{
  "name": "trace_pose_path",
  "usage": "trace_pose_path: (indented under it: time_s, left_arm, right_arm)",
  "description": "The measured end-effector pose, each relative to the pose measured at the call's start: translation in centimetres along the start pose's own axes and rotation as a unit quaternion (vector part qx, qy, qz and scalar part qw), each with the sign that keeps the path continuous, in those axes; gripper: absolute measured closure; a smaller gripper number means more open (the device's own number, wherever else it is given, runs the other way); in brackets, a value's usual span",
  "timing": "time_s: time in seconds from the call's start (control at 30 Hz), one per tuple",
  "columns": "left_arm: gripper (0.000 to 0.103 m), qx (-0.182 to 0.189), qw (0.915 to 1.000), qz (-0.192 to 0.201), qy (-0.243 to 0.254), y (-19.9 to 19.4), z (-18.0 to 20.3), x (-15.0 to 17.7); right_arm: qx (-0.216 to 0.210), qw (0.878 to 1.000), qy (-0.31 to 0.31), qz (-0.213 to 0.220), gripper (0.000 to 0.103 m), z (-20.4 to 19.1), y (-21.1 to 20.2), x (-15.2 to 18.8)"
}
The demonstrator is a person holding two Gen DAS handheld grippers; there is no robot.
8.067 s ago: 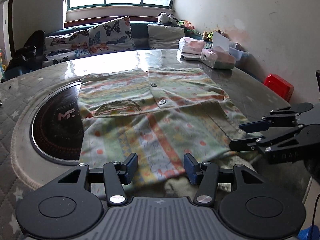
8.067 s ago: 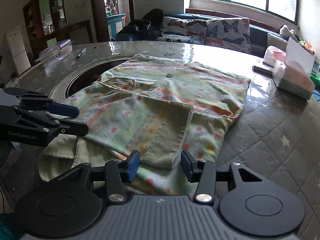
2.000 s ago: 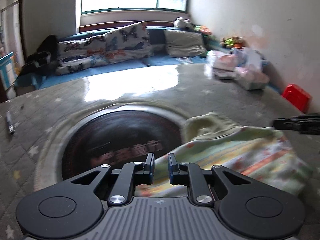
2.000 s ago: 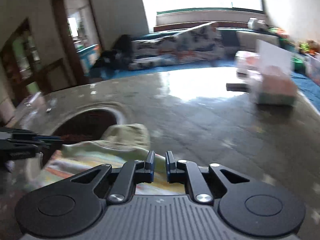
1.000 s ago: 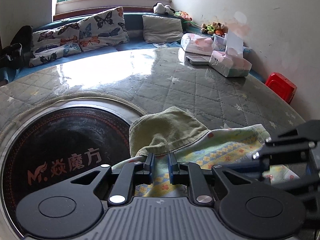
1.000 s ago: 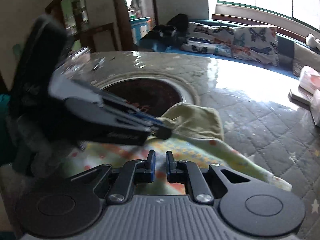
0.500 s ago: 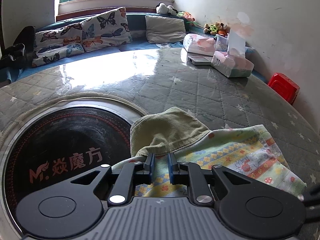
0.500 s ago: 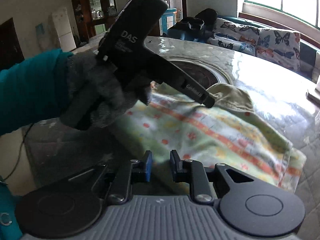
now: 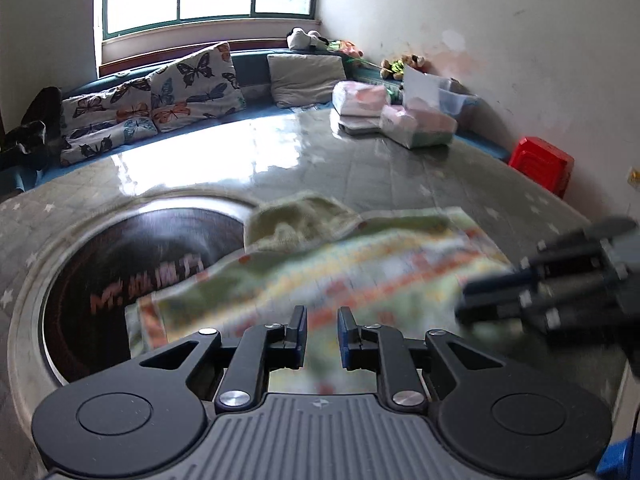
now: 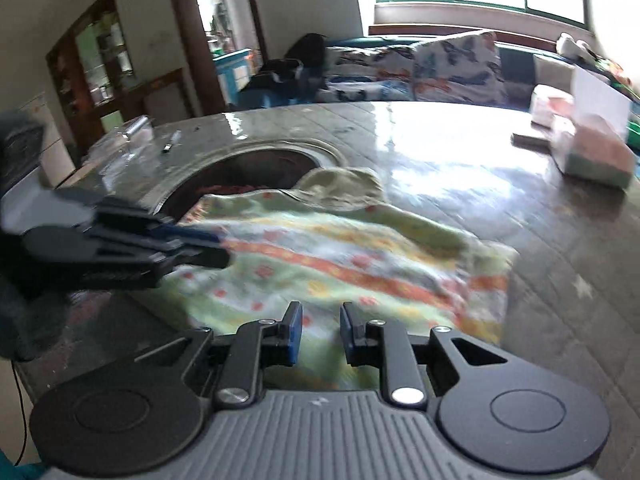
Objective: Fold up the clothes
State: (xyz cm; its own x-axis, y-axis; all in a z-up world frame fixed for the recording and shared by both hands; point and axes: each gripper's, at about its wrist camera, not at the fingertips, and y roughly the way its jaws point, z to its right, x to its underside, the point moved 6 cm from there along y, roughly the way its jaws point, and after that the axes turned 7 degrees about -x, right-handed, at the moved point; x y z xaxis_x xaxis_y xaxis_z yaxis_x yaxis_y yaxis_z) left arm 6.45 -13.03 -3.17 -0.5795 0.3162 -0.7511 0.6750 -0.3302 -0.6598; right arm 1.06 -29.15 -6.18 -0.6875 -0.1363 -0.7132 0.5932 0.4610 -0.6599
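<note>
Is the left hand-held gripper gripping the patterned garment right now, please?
No, the left hand-held gripper is open, its fingers apart above the patterned garment.

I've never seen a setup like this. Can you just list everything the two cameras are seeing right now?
Folded garment: one, green with orange and yellow pattern, on the table partly over the dark disc.
Table: one, grey-green, glossy.
Dark disc: one, brown-black, set in the table.
Tissue packs: a few, pink and white, far right of the table.
Butterfly cushions: several, on the bench under the window.
Stool: one, red, by the wall.
Left tongs: black, blue pads, open.
Right tongs: black, blue pads, open.
</note>
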Motion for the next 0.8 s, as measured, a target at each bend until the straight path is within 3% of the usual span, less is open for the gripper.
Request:
trace_pose_path:
  time_s: [0.2, 0.57, 0.8]
  left_arm:
    - [0.085, -0.01, 0.9999, 0.001, -0.003, -1.3, 0.2, 2.1]
    - [0.082, -0.027, 0.9979, 0.01, -0.058, -3.3, -2.6, 3.3]
    - [0.079, -0.032, 0.9956, 0.002, -0.088, -3.7, -4.7, 4.5]
  right_arm:
    - [0.037, 0.998, 0.041, 0.001, 0.082, 2.4, -1.0, 1.6]
    - [0.034, 0.999, 0.029, 0.023, 0.079, 2.0, -2.4, 0.2]
    - [0.031, 0.998, 0.048, -0.001, 0.078, 3.1, -0.9, 0.9]
